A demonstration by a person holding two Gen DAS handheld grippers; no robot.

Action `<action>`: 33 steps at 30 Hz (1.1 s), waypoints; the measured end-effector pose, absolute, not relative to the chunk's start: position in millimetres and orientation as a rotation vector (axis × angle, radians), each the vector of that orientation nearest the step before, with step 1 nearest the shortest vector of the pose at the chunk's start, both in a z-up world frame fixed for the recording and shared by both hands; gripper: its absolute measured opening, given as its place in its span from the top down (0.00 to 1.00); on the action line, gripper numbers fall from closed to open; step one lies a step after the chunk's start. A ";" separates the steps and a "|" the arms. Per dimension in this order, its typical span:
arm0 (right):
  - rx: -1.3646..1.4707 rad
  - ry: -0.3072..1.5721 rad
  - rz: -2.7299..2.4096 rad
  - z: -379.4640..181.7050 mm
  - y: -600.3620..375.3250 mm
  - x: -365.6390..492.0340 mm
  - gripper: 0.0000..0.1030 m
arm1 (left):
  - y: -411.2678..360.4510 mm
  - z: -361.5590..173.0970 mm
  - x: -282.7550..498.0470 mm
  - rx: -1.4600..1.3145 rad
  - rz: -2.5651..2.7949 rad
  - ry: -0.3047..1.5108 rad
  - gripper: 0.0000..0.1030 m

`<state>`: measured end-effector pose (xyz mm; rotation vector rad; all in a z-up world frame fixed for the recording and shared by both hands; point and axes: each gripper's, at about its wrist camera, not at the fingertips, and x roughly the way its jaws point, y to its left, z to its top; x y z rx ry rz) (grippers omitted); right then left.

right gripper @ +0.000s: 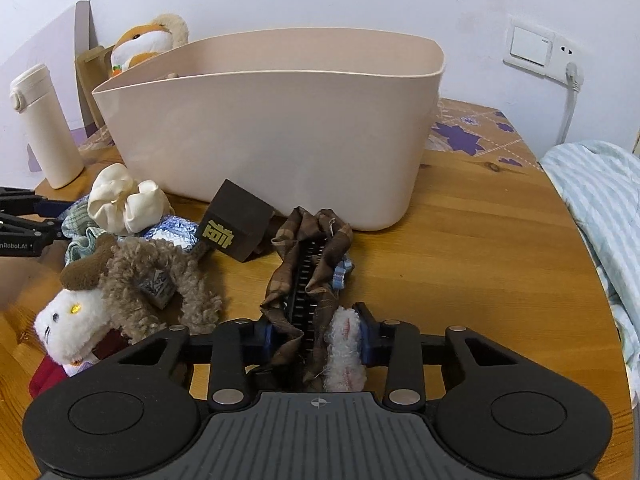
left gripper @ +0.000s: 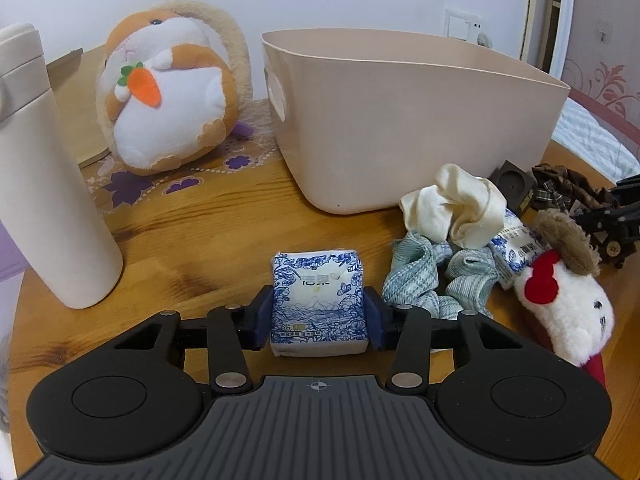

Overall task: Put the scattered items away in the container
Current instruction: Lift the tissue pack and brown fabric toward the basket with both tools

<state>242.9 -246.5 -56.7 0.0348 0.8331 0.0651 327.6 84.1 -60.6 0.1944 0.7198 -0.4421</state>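
Note:
My left gripper (left gripper: 319,322) is shut on a blue-and-white tissue pack (left gripper: 318,300), low over the wooden table in front of the beige tub (left gripper: 400,128). My right gripper (right gripper: 316,334) is shut on a brown plaid hair clip (right gripper: 308,264) with a fluffy pink-white piece, lying on the table before the tub (right gripper: 272,140). Between the grippers lies a pile: a cream scrunchie (left gripper: 456,204), a green plaid scrunchie (left gripper: 424,280), a second tissue pack (left gripper: 512,244), a dark brown block (right gripper: 236,224) and a white plush with a brown curly hat (right gripper: 100,304).
A cream bottle (left gripper: 48,184) stands at the left. A hamster plush with a carrot (left gripper: 168,92) sits at the back left on a floral mat. A striped bed cover (right gripper: 600,220) lies past the table's right edge. A wall socket (right gripper: 536,48) is behind.

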 end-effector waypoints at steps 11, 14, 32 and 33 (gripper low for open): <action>0.050 0.802 0.063 -48.1 -253.9 223.2 0.69 | 79.6 -45.2 305.8 0.203 -0.438 0.654 0.55; 0.051 0.789 0.065 -43.0 -257.0 217.7 0.69 | 79.7 -34.3 300.0 0.197 -0.447 0.626 0.55; 0.040 0.646 0.081 13.3 -267.8 214.0 0.69 | 55.5 35.9 288.7 0.148 -0.516 0.475 0.55; 0.039 0.633 0.083 18.4 -267.3 214.8 0.69 | 51.4 40.1 288.0 0.155 -0.525 0.461 0.55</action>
